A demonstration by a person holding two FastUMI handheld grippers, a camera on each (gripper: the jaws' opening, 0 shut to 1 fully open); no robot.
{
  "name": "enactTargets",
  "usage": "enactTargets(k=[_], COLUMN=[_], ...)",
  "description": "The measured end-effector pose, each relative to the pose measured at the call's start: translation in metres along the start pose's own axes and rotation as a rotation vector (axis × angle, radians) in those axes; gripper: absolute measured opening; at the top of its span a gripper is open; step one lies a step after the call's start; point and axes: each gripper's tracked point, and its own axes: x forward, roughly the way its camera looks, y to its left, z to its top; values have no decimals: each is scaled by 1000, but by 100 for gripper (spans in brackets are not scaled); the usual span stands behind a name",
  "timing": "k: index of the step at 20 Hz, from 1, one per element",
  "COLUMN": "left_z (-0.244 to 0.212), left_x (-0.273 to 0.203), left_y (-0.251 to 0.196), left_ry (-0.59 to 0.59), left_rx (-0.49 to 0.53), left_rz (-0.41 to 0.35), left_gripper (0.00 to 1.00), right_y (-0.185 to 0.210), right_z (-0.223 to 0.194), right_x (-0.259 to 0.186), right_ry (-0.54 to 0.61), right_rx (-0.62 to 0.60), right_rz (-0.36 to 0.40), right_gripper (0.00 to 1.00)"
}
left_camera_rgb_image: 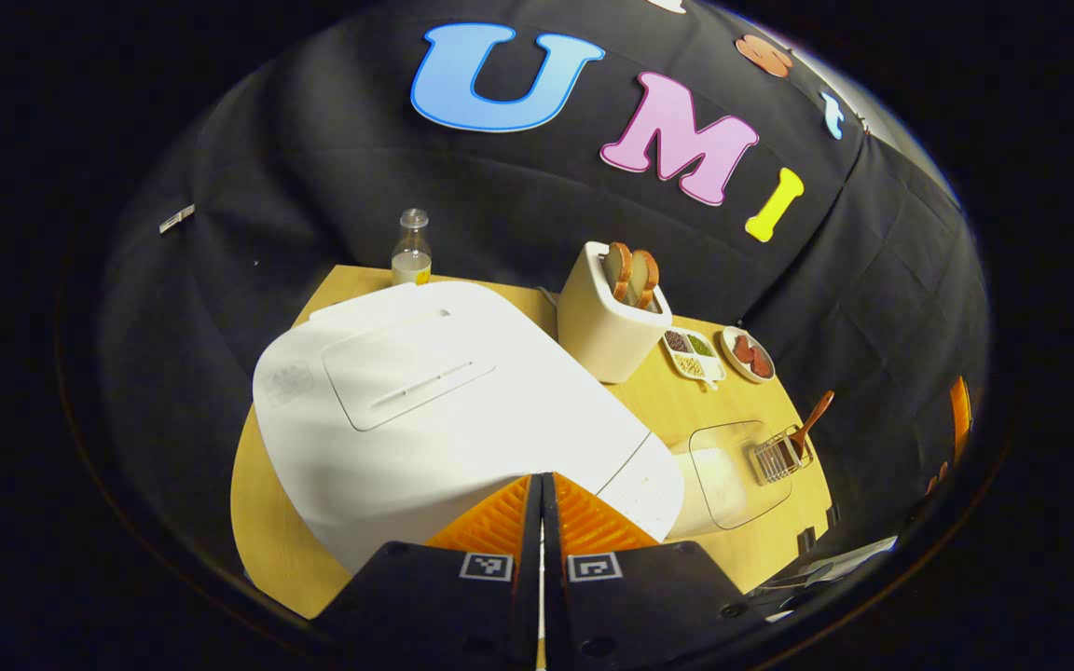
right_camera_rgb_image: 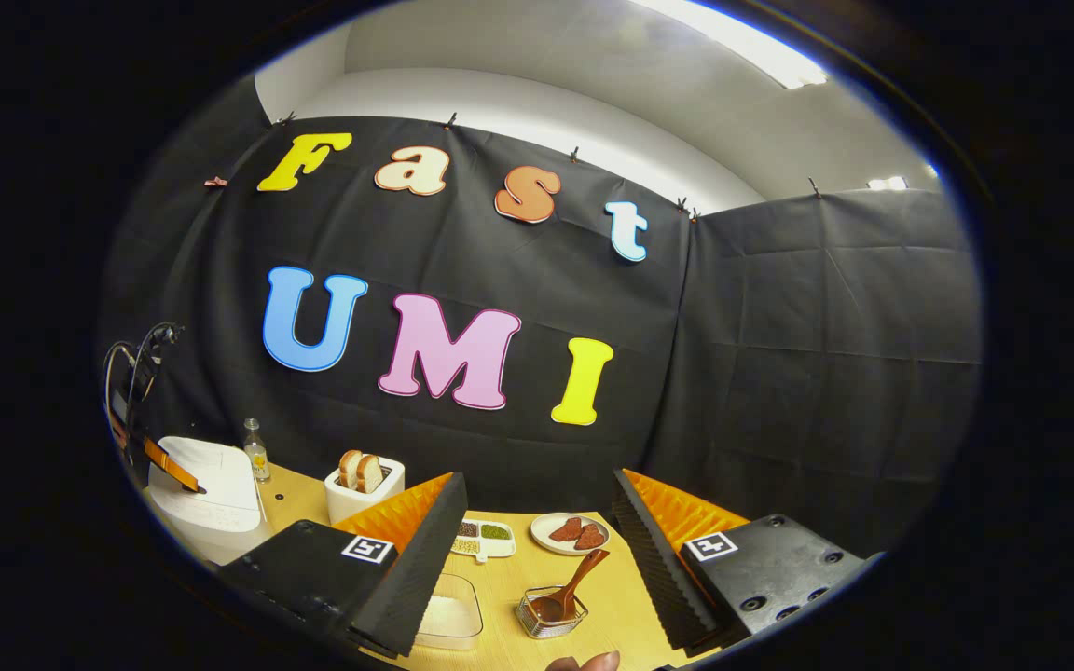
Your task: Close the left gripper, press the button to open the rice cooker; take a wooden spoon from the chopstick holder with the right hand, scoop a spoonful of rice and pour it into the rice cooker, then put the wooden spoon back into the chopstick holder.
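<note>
White rounded plastic rice cooker (left_camera_rgb_image: 462,410) is filling the centre and lower left of the left gripper view, lid sitting down, so the opening step is looking not yet done. Left gripper (left_camera_rgb_image: 542,508) is sitting at bottom centre with its orange ribbed fingers pressed together, holding nothing, tips right at the cooker's near edge; contact can't be told. The button itself isn't identifiable from here.

Risks: closed tips could be sliding off the smooth curved shell or pressing beside the button, so the lid isn't popping; a hard push could be shoving the cooker across the light wooden table (left_camera_rgb_image: 686,410) toward the clear plastic rice container (left_camera_rgb_image: 733,471) just to its right.

Right gripper (right_camera_rgb_image: 532,545) at bottom of its view is standing wide open, empty. Brown wooden spoon (right_camera_rgb_image: 574,582) is leaning in the small wire chopstick holder (right_camera_rgb_image: 551,615), low centre between the fingers, not touching them; a loose grab could be tipping that light holder.
</note>
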Motion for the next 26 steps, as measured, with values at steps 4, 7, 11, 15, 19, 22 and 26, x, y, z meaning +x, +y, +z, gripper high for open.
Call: enactTargets(k=[4,7,11,15,19,22,26], left_z=[-8,-3,34,99,144,147,136], left_x=[1,0,-27,-72,-132,-165,-188], left_y=[1,0,-4,-1,-9,-22,-50], left_ry=[42,21,-164,-474,-741,-842,-886], left_rx=[-3,-2,94,187,227,242,231], left_rz=[2,8,44,184,285,330,362], left_gripper=[8,8,8,10,52,87,96], right_y=[2,3,-2,-4,-3,-7,-29], right_z=[-3,-3,-3,-8,-11,-17,-47], right_x=[3,1,-2,-6,-3,5,26], right_ry=[5,6,4,18,32,48,107], right_rx=[3,7,1,18,35,83,148], right_rz=[2,3,-9,-8,21,61,105], right_gripper=[97,97,97,97,97,98,97])
